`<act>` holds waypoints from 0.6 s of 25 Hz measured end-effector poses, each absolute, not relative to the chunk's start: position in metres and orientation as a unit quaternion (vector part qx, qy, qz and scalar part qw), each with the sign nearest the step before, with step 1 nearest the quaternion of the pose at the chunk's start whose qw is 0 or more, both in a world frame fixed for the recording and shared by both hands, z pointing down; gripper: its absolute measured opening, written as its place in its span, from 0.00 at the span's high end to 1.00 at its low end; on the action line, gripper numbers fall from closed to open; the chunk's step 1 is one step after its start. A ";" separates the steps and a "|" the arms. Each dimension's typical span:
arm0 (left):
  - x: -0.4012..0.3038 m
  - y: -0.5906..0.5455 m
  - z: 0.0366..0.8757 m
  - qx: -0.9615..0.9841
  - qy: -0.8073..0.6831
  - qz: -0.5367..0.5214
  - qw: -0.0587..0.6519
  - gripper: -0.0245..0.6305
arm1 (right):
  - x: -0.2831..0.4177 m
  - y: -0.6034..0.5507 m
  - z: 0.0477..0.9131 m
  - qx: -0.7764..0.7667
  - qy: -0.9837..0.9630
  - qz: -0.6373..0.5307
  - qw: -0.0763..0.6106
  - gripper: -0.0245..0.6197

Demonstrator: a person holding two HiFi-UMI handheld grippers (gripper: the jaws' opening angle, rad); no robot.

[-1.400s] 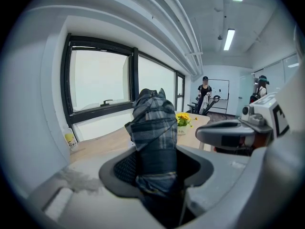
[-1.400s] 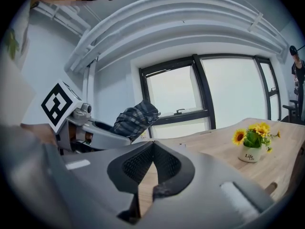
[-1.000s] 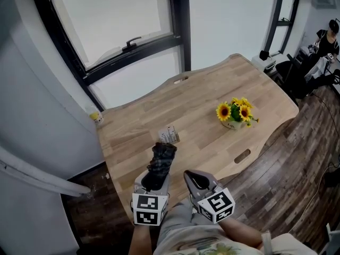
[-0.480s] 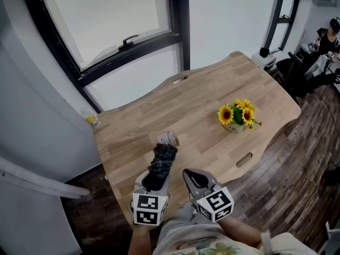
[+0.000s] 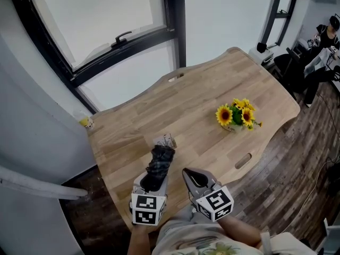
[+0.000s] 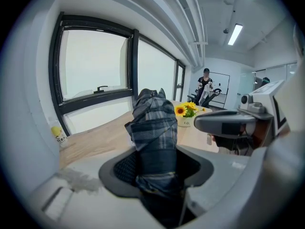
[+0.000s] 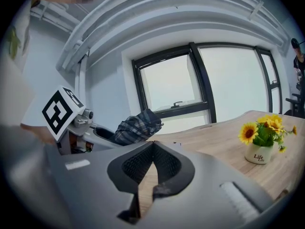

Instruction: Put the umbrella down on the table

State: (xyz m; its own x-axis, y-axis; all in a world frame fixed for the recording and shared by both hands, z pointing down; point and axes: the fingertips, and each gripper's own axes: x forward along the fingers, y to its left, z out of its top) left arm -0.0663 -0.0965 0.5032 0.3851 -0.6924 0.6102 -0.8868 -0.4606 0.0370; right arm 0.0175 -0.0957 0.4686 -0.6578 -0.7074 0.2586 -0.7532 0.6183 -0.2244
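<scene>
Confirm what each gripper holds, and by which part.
Left gripper clamps the folded umbrella around its fabric body, one end sticking out ahead. Right gripper shut, empty.

Light: soft, even daylight from the window (image 6: 95,70) beyond the jaws; ceiling strip lights (image 6: 236,32) above them.
Glare: panes blown white.
Shadows: faint on the table (image 5: 202,105).
Distortion: gripper views fisheye, corners black.
Focus: soft behind the jaws.

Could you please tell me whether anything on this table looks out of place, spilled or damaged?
Nothing stands out. The sunflower pot stands upright on the table, nothing is spilled, and the folded umbrella is clamped in the left gripper.
</scene>
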 end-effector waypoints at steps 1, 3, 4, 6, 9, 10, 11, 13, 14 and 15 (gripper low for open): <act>-0.066 -0.097 0.505 0.812 -0.486 0.268 0.183 0.64 | 0.018 -0.097 0.469 0.407 -0.897 0.159 0.073 0.96; -0.066 -0.098 0.507 0.811 -0.484 0.272 0.185 0.64 | 0.018 -0.101 0.471 0.407 -0.896 0.160 0.075 0.96; -0.066 -0.099 0.509 0.810 -0.484 0.274 0.186 0.64 | 0.018 -0.103 0.472 0.407 -0.896 0.161 0.075 0.96; -0.067 -0.101 0.512 0.809 -0.482 0.277 0.188 0.64 | 0.018 -0.107 0.474 0.407 -0.896 0.163 0.076 0.96; -0.068 -0.103 0.517 0.809 -0.480 0.282 0.192 0.64 | 0.019 -0.111 0.475 0.409 -0.894 0.165 0.075 0.96; -0.068 -0.103 0.518 0.809 -0.478 0.284 0.193 0.64 | 0.019 -0.112 0.476 0.410 -0.894 0.165 0.075 0.96; -0.068 -0.103 0.520 0.808 -0.477 0.285 0.194 0.64 | 0.020 -0.113 0.476 0.411 -0.893 0.166 0.075 0.96; -0.068 -0.104 0.523 0.808 -0.474 0.288 0.198 0.64 | 0.020 -0.115 0.478 0.413 -0.892 0.168 0.076 0.96; -0.068 -0.104 0.525 0.808 -0.473 0.288 0.200 0.64 | 0.020 -0.116 0.479 0.413 -0.892 0.168 0.077 0.96; -0.067 -0.105 0.526 0.809 -0.471 0.289 0.201 0.64 | 0.020 -0.116 0.480 0.413 -0.892 0.169 0.078 0.96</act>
